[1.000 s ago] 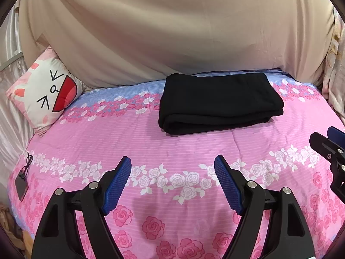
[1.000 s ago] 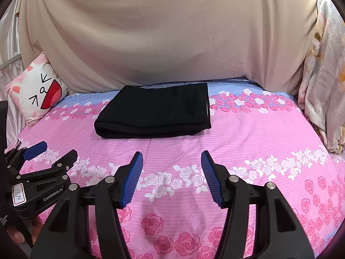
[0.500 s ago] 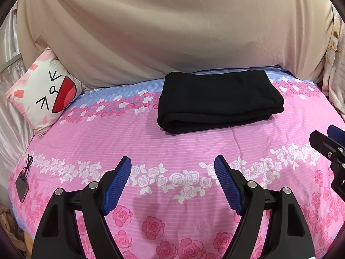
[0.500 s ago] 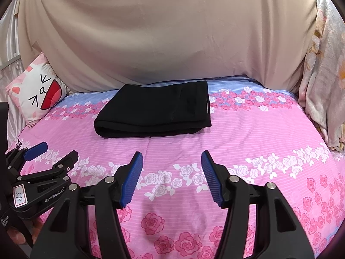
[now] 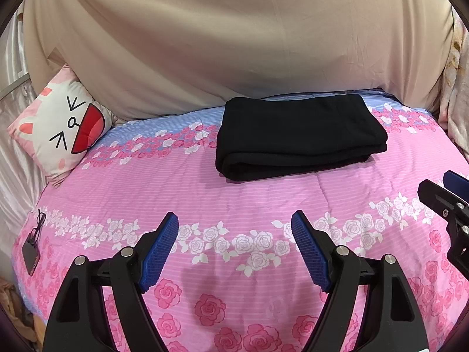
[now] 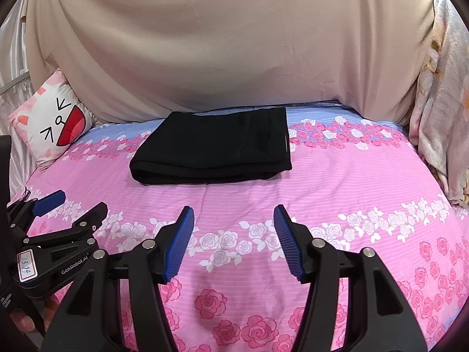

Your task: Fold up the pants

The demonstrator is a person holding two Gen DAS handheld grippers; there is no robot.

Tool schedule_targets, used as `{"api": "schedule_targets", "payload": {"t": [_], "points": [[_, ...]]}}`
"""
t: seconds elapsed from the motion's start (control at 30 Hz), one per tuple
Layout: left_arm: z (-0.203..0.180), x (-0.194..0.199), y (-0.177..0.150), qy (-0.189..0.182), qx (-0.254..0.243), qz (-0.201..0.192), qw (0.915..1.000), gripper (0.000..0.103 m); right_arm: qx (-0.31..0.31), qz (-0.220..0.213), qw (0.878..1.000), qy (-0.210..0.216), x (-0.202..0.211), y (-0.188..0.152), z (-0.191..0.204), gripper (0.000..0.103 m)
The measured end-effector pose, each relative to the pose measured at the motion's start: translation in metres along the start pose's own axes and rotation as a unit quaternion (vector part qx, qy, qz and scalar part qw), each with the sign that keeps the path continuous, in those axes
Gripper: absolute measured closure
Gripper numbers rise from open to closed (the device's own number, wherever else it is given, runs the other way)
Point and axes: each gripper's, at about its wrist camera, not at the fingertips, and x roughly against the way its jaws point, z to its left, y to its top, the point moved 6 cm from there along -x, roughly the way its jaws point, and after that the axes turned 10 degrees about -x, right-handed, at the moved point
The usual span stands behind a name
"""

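Left wrist view: nothing changed, my left gripper (image 5: 234, 249) stays apart, empty; pants (image 5: 299, 138) lie folded, far centre of bed (image 5: 146, 182)
Right wrist view: my right gripper (image 6: 234, 242) likewise apart, empty, unmoved; folding looks done

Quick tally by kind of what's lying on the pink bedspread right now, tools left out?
Folded black pants: 1
Cartoon-face pillow: 1
Small dark device with a cord, at the bedspread's left edge: 1
Total: 3
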Motion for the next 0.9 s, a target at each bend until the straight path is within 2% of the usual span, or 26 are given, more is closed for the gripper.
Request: {"api": "schedule_targets", "payload": {"t": [0.9], "points": [[0.0011, 0.0008, -0.0003, 0.001, -0.001, -0.001, 1.0, 0.026, -0.004, -0.002, 1.0, -0.004, 0.0011, -0.001, 0.0007, 0.048]]}}
